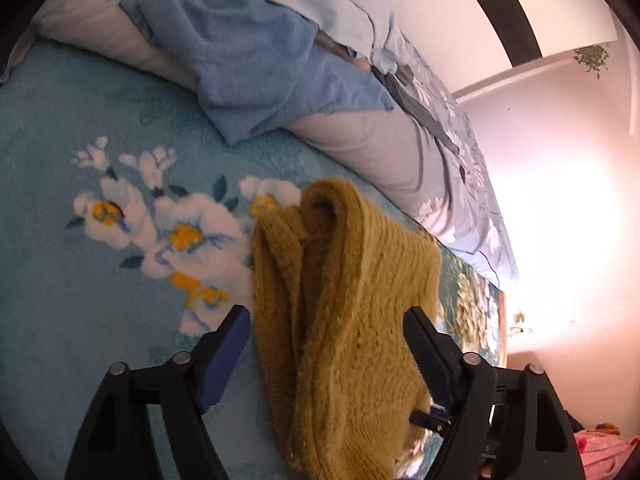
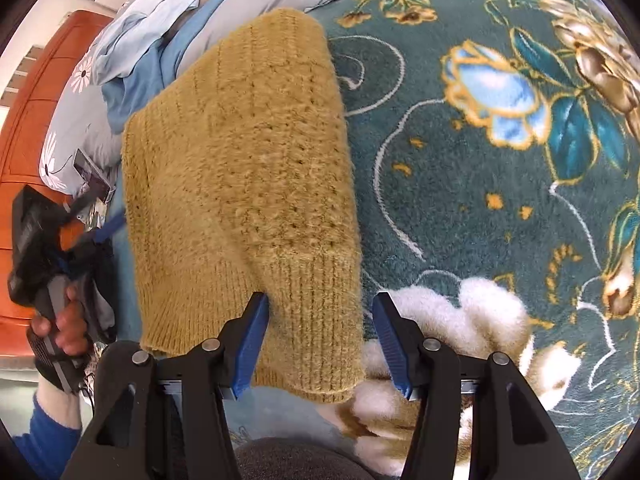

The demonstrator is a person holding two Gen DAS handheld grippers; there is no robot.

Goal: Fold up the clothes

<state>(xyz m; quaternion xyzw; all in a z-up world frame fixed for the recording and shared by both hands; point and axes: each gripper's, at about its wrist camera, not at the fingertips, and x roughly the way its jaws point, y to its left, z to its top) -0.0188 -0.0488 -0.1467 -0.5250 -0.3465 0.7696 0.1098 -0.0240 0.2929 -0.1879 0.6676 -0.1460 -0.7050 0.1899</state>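
A mustard-yellow knit sweater point(image 1: 344, 304) lies folded on a teal floral blanket point(image 1: 80, 280). In the left wrist view its bunched end lies between the fingers of my left gripper point(image 1: 326, 334), which is open around it. In the right wrist view the sweater point(image 2: 240, 184) lies flat, ribbed hem toward me. My right gripper point(image 2: 320, 322) is open, jaws either side of the hem's right corner. The left gripper point(image 2: 76, 240) also shows at the sweater's left edge, held by a hand.
A blue towel point(image 1: 248, 56) and pale bedding point(image 1: 384, 148) are heaped along the far side of the bed. An orange wooden headboard point(image 2: 36, 120) stands at the left. A pink wall point(image 1: 560, 200) is at the right. The dark floral blanket point(image 2: 480, 160) extends right of the sweater.
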